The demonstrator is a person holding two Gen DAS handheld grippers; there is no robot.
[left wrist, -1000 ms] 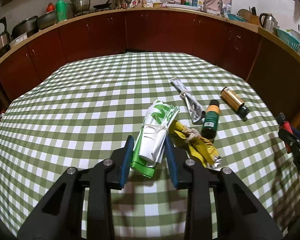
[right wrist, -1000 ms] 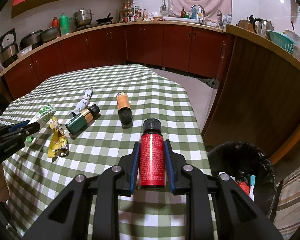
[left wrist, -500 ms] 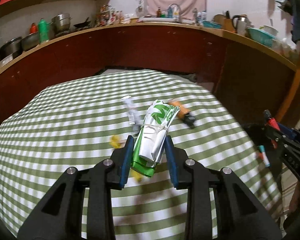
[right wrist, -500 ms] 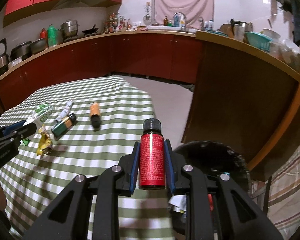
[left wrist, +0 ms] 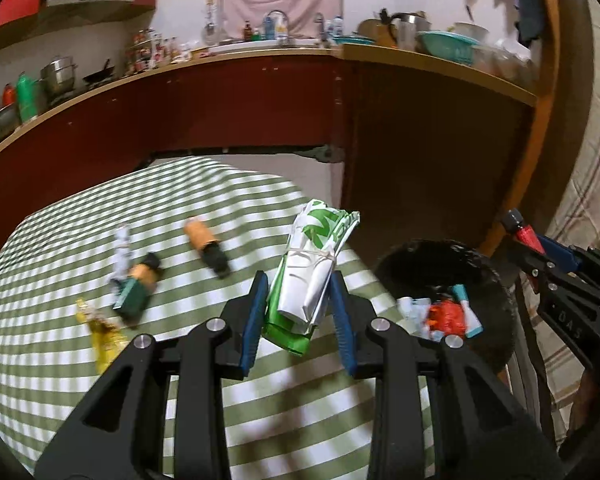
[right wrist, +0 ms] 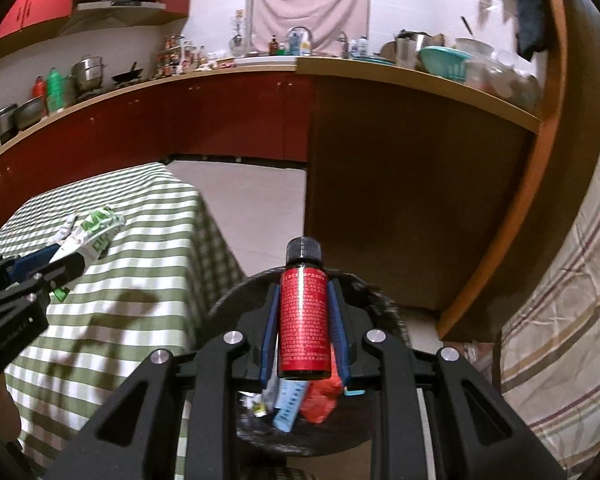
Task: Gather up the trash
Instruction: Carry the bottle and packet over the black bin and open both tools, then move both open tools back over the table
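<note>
Both grippers are loaded right now. The right gripper (right wrist: pixel 304 320) is clamped on a red bottle (right wrist: pixel 303 322) with a black cap, label covered in tiny print, held upright between the blue pads. It hangs right over the mouth of the trash bin (right wrist: pixel 384 300), a round bin with a black liner sitting on the floor just off the table's edge. Inside you can see a red crumpled wrapper (right wrist: pixel 320 398) and a light blue packet (right wrist: pixel 288 404) already lying at the bottom.

The left gripper (left wrist: pixel 298 308) is squeezing a green-and-white wrapper bundle (left wrist: pixel 314 268), folded up and tied round the middle with a rubber band, green tail poking out below the pads. It's up in the air over the table's near corner, just beside the bin's rim (left wrist: pixel 496 276), not over the opening.

Room-wise: the bin sits in the gap between the green checked tablecloth (left wrist: pixel 180 380) and the brown counter panel (right wrist: pixel 400 208), with bare floor behind it toward the red cabinets. A striped cloth (right wrist: pixel 560 340) hangs close on the right side of the bin.

On the table, well apart from the edge: an orange bottle (left wrist: pixel 206 242) lying on its side, a green bottle (left wrist: pixel 138 288) with an orange band, a white crumpled wrapper (left wrist: pixel 121 250) touching it, and a yellow wrapper (left wrist: pixel 102 330) near the left. These are a bit motion-blurred.
</note>
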